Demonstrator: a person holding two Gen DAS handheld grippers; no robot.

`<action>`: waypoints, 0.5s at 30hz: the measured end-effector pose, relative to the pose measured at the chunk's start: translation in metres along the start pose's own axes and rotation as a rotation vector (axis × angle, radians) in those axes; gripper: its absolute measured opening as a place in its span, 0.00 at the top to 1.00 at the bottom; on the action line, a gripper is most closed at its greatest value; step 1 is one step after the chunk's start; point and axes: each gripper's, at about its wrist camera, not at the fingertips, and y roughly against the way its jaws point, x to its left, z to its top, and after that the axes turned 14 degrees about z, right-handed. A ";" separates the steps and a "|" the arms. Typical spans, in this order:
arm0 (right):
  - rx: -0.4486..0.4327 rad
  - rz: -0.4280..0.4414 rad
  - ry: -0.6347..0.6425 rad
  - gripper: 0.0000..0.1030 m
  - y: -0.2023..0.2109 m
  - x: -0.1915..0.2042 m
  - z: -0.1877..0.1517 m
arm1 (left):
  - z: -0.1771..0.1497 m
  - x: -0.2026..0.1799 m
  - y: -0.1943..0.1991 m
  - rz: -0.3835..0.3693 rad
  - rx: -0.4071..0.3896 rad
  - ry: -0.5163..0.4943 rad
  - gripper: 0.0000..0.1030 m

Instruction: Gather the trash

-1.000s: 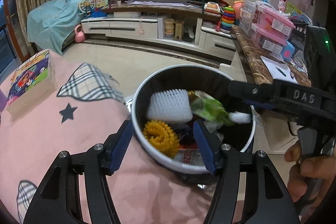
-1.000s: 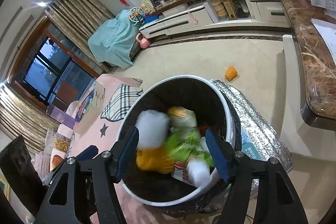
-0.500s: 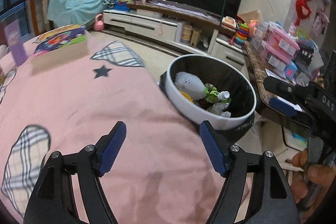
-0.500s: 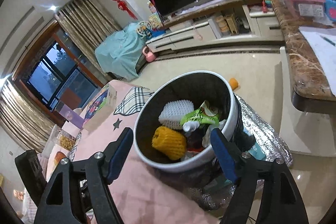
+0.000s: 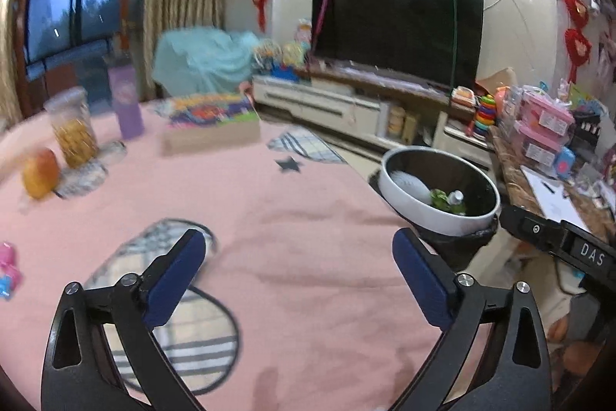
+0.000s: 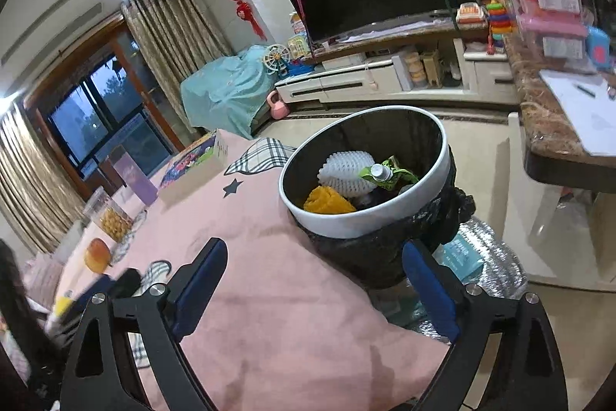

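Note:
The white-rimmed trash bin (image 6: 365, 224) with a black bag stands beside the pink table. It holds a white foam net (image 6: 346, 176), a yellow foam net (image 6: 327, 201) and a green wrapper with a small bottle (image 6: 387, 174). My right gripper (image 6: 313, 249) hovers over the table edge just short of the bin, its jaws opening with nothing between them. My left gripper (image 5: 296, 241) is further back over the pink cloth, the bin (image 5: 442, 220) ahead to its right. Its jaws are also opening and empty.
On the pink tablecloth (image 5: 288, 203) at far left sit an orange fruit (image 5: 40, 174), a snack jar (image 5: 73, 130), a purple bottle (image 5: 127, 103) and a colourful box (image 5: 211, 122). A small pink item (image 5: 7, 264) lies at the left edge. A marble counter (image 6: 546, 118) stands right of the bin.
Both grippers have pulled back from above the bin to over the table, and their jaws have widened. The green wrapper and bottle, tumbling a second ago, now lie in the bin.

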 end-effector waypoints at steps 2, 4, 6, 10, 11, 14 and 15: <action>-0.020 -0.012 0.039 0.09 0.006 0.010 -0.001 | -0.001 0.008 0.014 0.034 -0.060 0.004 0.00; -0.067 -0.048 0.103 0.07 0.016 0.025 -0.001 | -0.002 0.016 0.022 0.050 -0.093 0.020 0.00; -0.123 -0.075 0.159 0.00 0.027 0.036 -0.002 | -0.003 0.023 0.028 0.048 -0.111 0.033 0.00; -0.211 -0.101 0.258 0.00 0.043 0.055 -0.010 | -0.009 0.031 0.033 0.055 -0.118 0.055 0.00; -0.211 -0.113 0.279 0.00 0.042 0.059 -0.013 | -0.010 0.033 0.033 0.057 -0.119 0.058 0.00; -0.199 -0.115 0.295 0.00 0.038 0.062 -0.022 | -0.014 0.036 0.036 0.068 -0.124 0.063 0.00; -0.196 -0.114 0.293 0.00 0.036 0.062 -0.025 | -0.014 0.035 0.037 0.070 -0.125 0.065 0.00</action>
